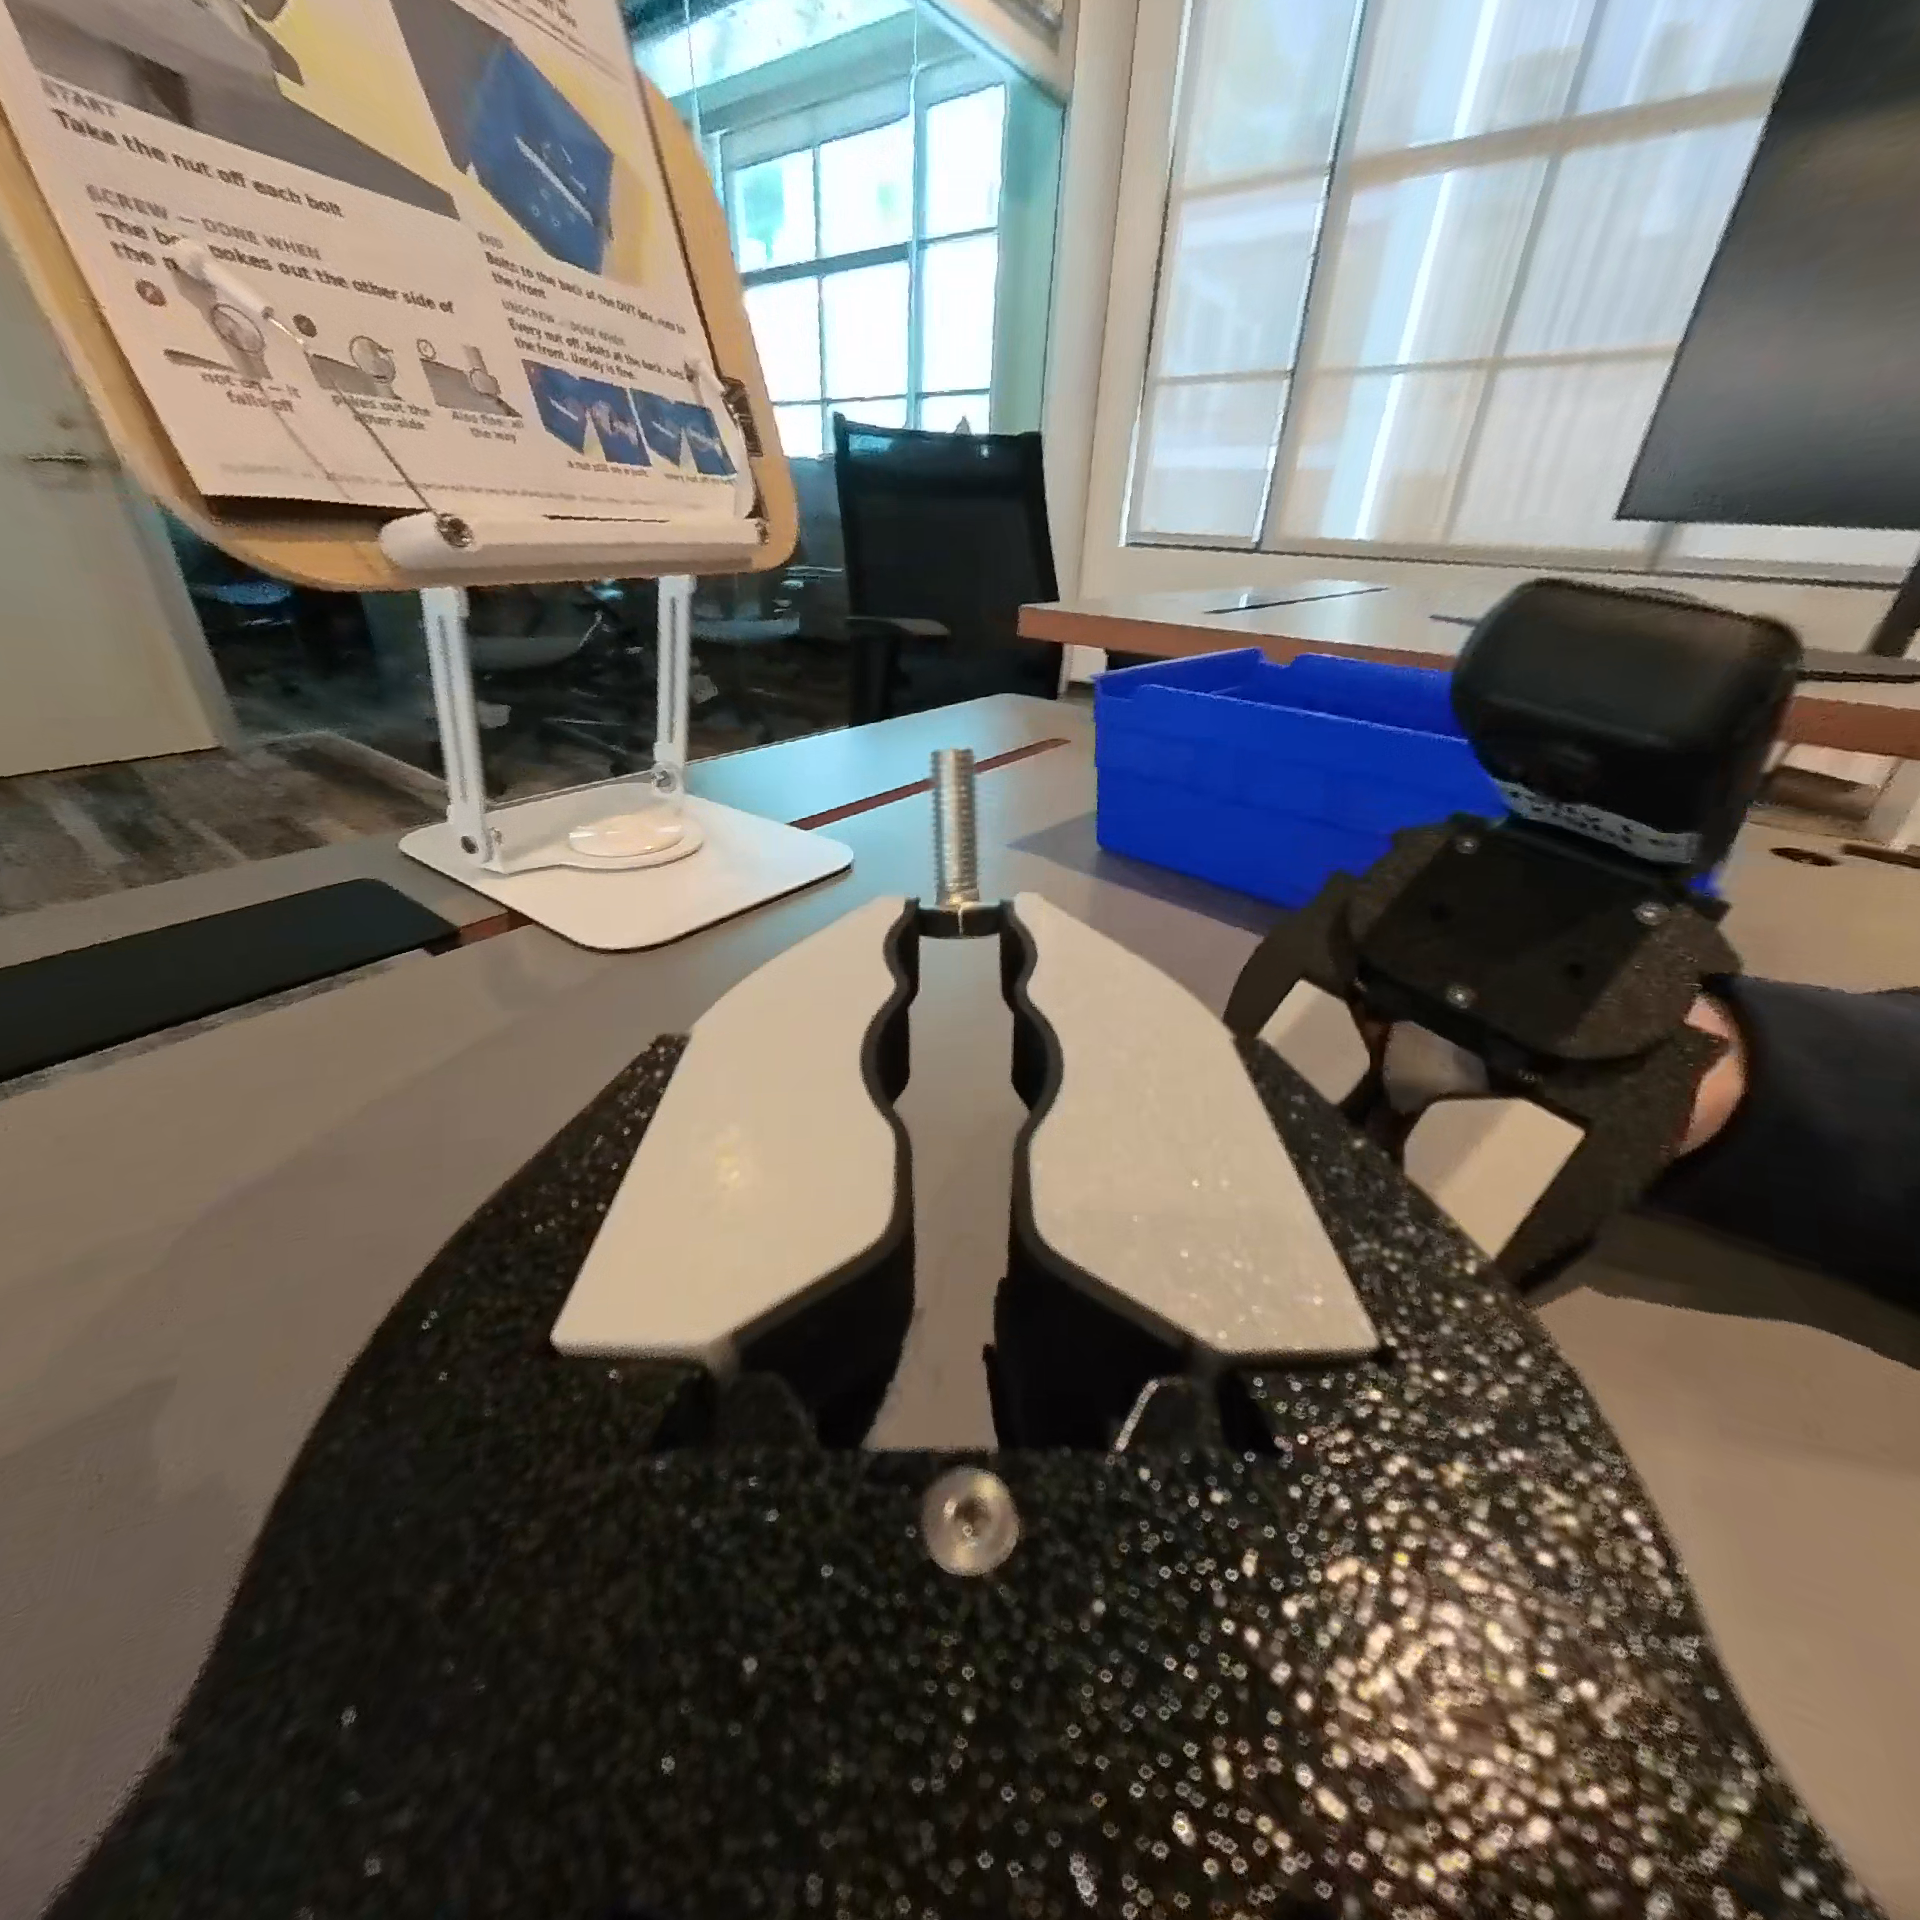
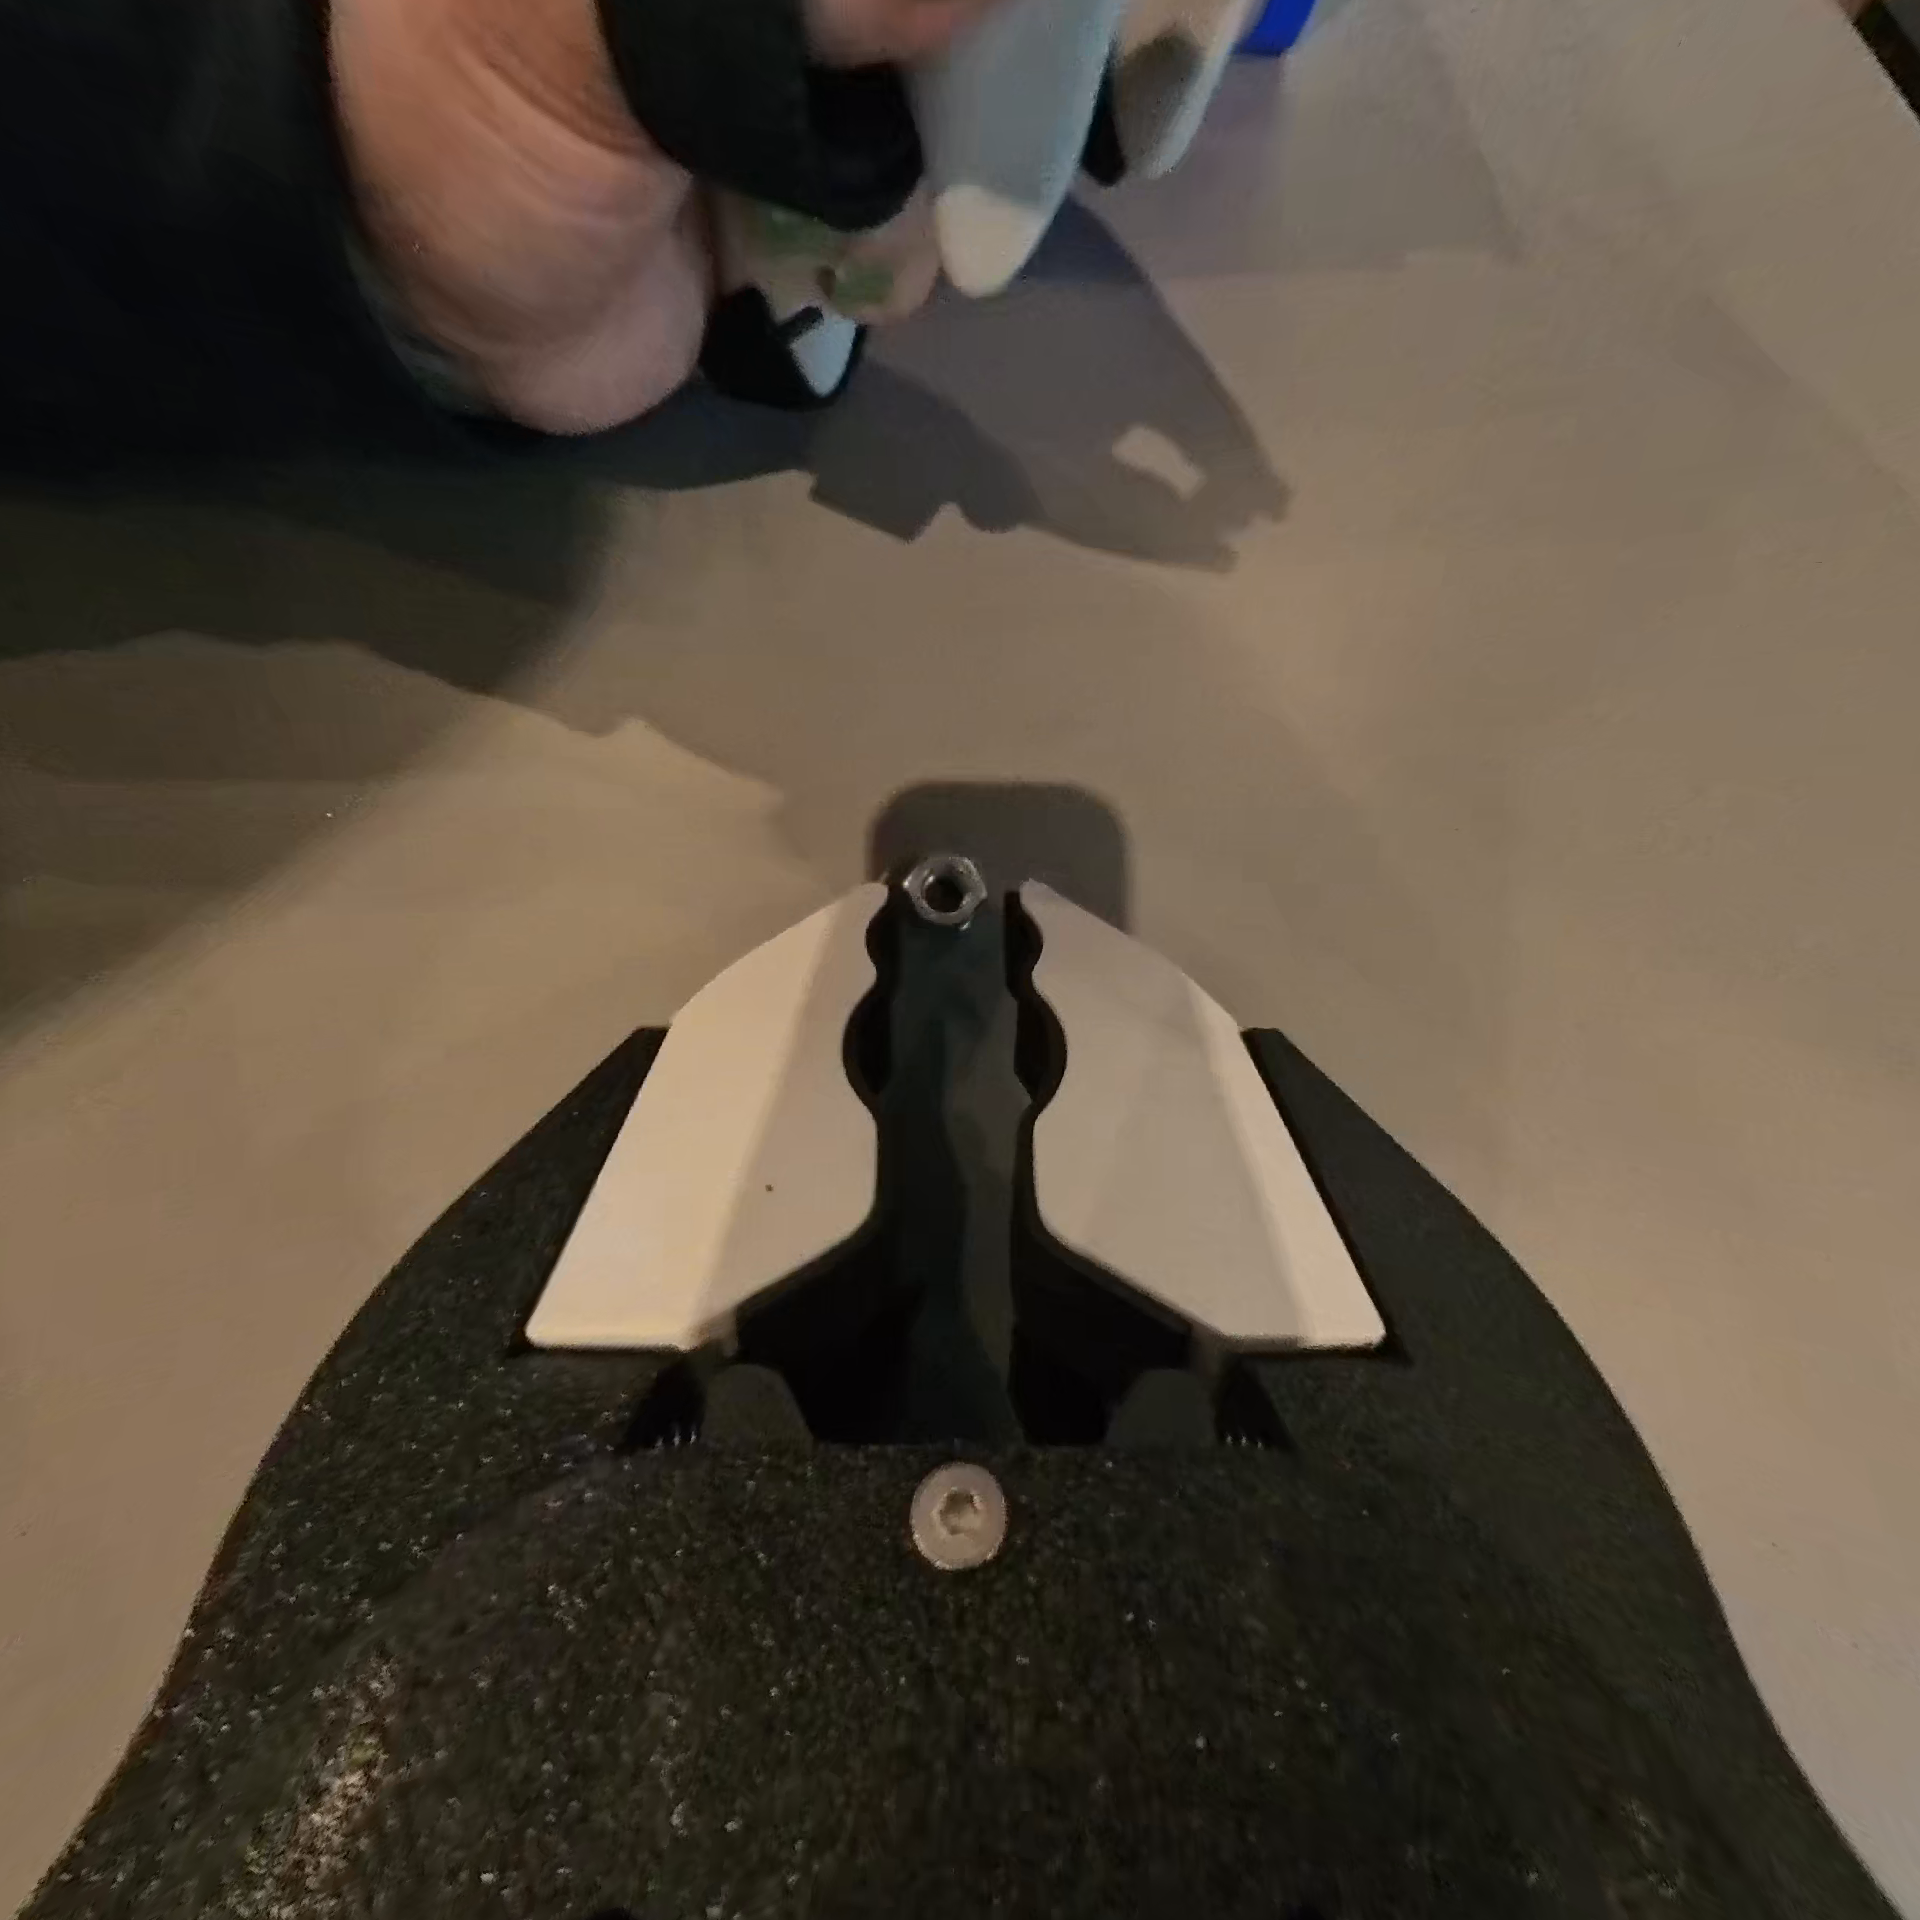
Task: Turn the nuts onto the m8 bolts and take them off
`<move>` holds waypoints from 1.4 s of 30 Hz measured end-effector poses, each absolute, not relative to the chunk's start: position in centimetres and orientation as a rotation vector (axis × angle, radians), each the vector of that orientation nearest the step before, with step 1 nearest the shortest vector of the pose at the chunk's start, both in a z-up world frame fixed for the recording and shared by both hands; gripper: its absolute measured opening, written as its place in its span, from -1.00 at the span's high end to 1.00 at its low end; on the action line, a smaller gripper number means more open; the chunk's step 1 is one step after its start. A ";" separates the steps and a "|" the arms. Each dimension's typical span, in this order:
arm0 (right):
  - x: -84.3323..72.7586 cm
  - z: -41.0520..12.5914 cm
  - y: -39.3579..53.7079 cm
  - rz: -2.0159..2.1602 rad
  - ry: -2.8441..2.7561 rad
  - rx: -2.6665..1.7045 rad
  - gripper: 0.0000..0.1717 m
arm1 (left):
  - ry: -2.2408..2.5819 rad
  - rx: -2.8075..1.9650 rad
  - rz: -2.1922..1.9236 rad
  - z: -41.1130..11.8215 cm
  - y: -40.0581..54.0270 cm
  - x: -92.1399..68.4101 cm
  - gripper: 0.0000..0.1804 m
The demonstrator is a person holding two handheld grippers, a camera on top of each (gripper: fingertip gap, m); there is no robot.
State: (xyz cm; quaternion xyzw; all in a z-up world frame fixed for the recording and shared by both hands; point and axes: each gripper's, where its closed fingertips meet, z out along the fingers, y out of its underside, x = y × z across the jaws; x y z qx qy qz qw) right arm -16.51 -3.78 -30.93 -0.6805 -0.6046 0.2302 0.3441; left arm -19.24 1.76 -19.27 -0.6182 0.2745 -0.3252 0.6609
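Observation:
In the left wrist view my left gripper point(image 1: 961, 916) is shut on the head of a silver threaded bolt point(image 1: 958, 821). The bolt's shaft stands upright above the fingertips, with no nut on it. In the right wrist view my right gripper point(image 2: 951, 896) points down at the grey table point(image 2: 1455, 727). A small steel nut point(image 2: 938, 891) lies flat between its tips, close against the left pad. A gap shows between the nut and the right pad, so the jaws do not clamp it. The right gripper's black body point(image 1: 1538, 914) sits to the right of the bolt, its fingers hidden there.
A blue bin point(image 1: 1268, 769) stands at the back right. A white document stand point(image 1: 623, 862) holding an instruction sheet point(image 1: 343, 260) stands at the back left. A black chair point(image 1: 935, 561) is behind the table. A person's hand point(image 2: 520, 229) holds the left gripper. My hands' fingertips stand some 12 centimeters from each other.

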 end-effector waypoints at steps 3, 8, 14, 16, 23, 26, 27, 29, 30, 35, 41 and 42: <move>-16.6 -31.0 -3.9 0.596 -1.579 -1.764 0.81 | 0.682 -1.390 -0.769 -19.8 1.6 -18.6 0.84; -16.6 -31.0 -3.8 0.593 -1.571 -1.767 0.79 | 0.772 -1.371 -0.798 -20.1 0.4 -17.9 0.84; -16.8 -31.1 -4.0 0.616 -1.572 -1.782 0.83 | 0.814 -1.378 -0.842 -20.5 -0.1 -17.2 0.84; -16.8 -31.0 -4.0 0.612 -1.572 -1.780 0.83 | 0.832 -1.373 -0.859 -20.6 -0.4 -17.0 0.85; -14.7 -26.3 -3.6 0.927 -1.313 -1.644 0.84 | 0.930 -1.349 -0.953 -20.6 -2.1 -15.8 0.85; -13.5 -22.2 -3.7 1.093 -1.176 -1.464 0.84 | 1.024 -1.354 -0.981 -21.3 -3.1 -14.9 0.85; -13.1 -21.0 -3.9 1.126 -1.146 -1.404 0.84 | 1.055 -1.359 -0.998 -21.6 -3.4 -14.6 0.85; -12.5 -19.7 -4.2 1.139 -1.125 -1.339 0.84 | 1.108 -1.372 -1.023 -22.2 -4.0 -14.1 0.85; -12.3 -19.6 -4.3 1.130 -1.138 -1.332 0.84 | 1.131 -1.379 -1.031 -22.4 -4.3 -13.9 0.85; -12.6 -20.4 -5.2 1.080 -1.246 -1.354 0.84 | 1.213 -1.405 -1.013 -23.3 -4.9 -13.4 0.85; -12.9 -20.7 -5.7 1.099 -1.284 -1.352 0.84 | 1.276 -1.407 -1.009 -23.8 -5.5 -13.2 0.85; -12.9 -20.7 -5.8 1.111 -1.285 -1.350 0.84 | 1.276 -1.402 -1.024 -23.7 -5.6 -13.3 0.85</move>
